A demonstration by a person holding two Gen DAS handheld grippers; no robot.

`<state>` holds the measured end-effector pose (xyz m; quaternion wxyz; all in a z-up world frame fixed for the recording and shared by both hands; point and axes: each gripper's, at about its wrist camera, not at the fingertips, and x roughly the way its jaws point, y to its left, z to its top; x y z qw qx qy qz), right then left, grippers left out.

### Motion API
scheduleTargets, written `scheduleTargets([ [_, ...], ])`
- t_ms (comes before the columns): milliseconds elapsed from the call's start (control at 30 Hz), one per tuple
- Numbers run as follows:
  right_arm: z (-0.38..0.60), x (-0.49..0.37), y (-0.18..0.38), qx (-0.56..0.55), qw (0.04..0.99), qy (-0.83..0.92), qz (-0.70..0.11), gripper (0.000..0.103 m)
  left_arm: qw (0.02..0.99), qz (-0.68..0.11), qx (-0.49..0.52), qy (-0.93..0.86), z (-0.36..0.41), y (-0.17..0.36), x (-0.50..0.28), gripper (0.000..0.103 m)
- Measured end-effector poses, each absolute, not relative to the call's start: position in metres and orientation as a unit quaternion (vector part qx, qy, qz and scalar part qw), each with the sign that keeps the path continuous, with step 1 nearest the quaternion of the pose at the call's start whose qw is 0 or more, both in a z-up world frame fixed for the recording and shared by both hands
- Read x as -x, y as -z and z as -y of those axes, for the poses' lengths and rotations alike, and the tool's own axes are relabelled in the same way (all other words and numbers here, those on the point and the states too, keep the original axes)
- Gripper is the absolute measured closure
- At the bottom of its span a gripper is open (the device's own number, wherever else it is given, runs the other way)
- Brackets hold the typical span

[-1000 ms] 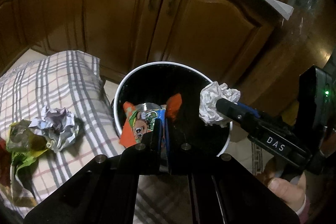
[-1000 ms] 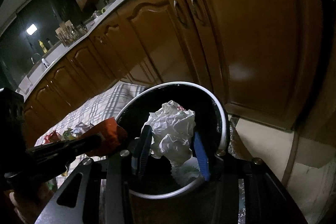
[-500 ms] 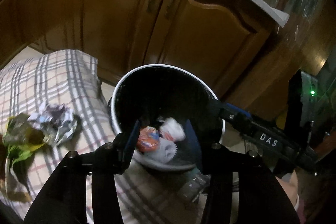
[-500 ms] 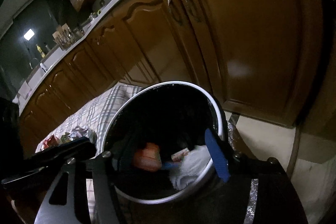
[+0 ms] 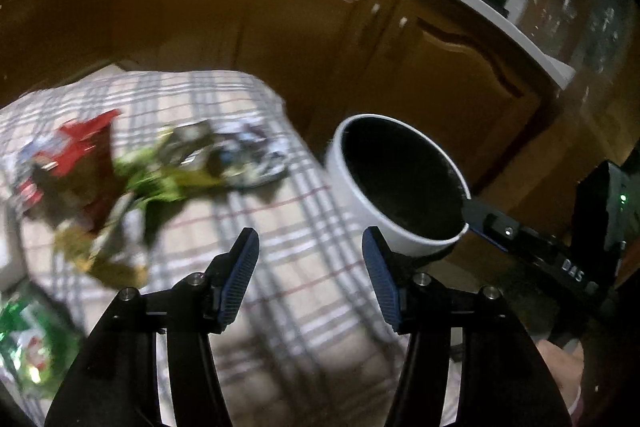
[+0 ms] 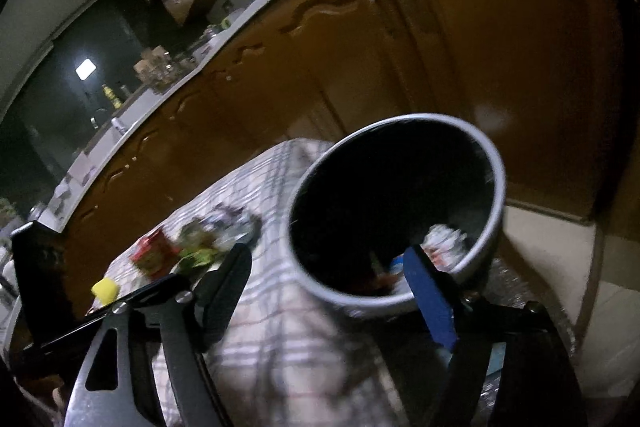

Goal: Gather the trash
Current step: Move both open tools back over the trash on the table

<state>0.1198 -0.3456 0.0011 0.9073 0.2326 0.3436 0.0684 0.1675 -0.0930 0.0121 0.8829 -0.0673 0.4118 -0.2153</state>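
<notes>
Your left claw (image 5: 310, 273) (half open, just emptied, holding nothing) points at checked cloth; the crumpled wrapper heap (image 5: 160, 163) lies ahead-left, nearer it.

Dim, warm indoor light in both views, with black fisheye corners and the cabinet doors (image 5: 400, 39) bowed into curves. Motion blur smears the wrappers (image 5: 132, 171) on the checked cloth (image 5: 280, 259) in the left wrist view, and the right wrist view is soft as well. A small bright light (image 6: 86, 69) glows far left there; a glare patch shines on a door (image 6: 492, 115). The bin (image 6: 494, 163) interior is near black.
</notes>
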Motion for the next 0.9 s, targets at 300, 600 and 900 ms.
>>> scheduleTargets([
  [300, 0.288, -0.116, 0.002, -0.216, 0.9, -0.121, -0.358, 0.021, 0.895, -0.402, 0.08, 0.176, 0.036, -0.011, -0.146, 0.049],
  [600, 0.251, -0.125, 0.004, -0.201, 0.897, -0.141, -0.368, 0.021, 0.9, -0.399, 0.104, 0.144, -0.009, -0.01, -0.142, 0.049],
  [900, 0.231, -0.146, 0.002, -0.179, 0.9, -0.146, -0.369, 0.021, 0.905, -0.393, 0.108, 0.119, -0.03, -0.014, -0.155, 0.049],
])
